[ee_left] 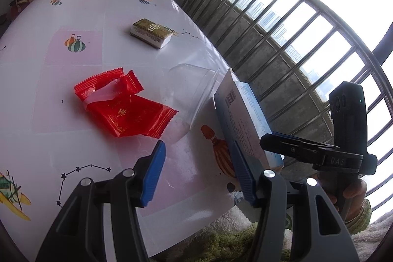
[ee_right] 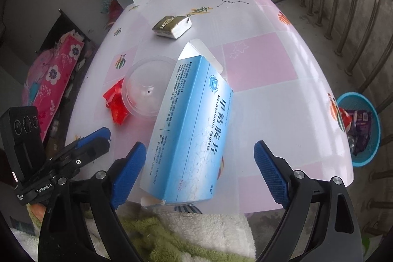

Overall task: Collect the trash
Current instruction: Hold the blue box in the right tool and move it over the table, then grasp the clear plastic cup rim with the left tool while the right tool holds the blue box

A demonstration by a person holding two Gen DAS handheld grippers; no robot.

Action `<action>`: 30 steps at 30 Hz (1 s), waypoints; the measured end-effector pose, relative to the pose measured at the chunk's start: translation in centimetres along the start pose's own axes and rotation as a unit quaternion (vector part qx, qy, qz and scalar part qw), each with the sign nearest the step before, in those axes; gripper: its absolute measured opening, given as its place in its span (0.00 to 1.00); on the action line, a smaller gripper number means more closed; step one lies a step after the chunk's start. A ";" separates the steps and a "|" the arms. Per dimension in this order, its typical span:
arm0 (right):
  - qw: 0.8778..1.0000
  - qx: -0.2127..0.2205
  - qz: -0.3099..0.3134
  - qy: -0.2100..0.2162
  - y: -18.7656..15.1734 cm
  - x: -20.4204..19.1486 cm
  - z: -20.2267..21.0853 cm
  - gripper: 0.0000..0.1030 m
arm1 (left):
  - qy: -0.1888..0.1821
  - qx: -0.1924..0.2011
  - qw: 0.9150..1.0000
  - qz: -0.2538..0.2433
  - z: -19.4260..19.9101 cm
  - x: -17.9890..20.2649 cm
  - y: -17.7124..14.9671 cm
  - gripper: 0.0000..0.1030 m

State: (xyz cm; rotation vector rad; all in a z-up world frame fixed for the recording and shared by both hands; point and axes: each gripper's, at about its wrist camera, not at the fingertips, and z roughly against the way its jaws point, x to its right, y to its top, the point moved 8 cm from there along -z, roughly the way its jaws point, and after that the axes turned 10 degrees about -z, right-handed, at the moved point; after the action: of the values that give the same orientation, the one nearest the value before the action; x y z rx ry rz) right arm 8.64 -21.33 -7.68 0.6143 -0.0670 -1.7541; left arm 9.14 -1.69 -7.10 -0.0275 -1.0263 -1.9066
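A blue medicine box [ee_right: 194, 129] with open flaps lies on the patterned table [ee_right: 282, 95], between the spread fingers of my open right gripper [ee_right: 201, 168]. The box also shows in the left wrist view [ee_left: 243, 119], just right of my open, empty left gripper [ee_left: 199, 173]. A red wrapper [ee_left: 122, 107] lies ahead of the left gripper, partly hidden in the right wrist view [ee_right: 115, 102]. A clear plastic lid [ee_right: 147, 87] rests beside the box. A small olive-and-white packet [ee_left: 152, 32] sits farther back and shows in the right wrist view [ee_right: 172, 26].
A blue waste basket [ee_right: 361, 129] holding wrappers stands on the floor right of the table. A metal railing [ee_left: 294, 41] runs behind. A green and white towel [ee_right: 172, 232] lies at the table's near edge. Pink floral bedding [ee_right: 49, 80] lies at left.
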 end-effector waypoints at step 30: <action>0.999 0.030 -0.035 -0.016 4.0 4.3 -3.2 0.77 | 0.110 0.006 0.990 -0.092 -5.2 0.6 5.9 0.52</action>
State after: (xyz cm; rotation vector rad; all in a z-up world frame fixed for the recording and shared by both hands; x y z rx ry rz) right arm 12.96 -25.50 -10.58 0.6375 -0.1217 -1.8362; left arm 15.10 -6.77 -6.45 0.2881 -0.9159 -2.0153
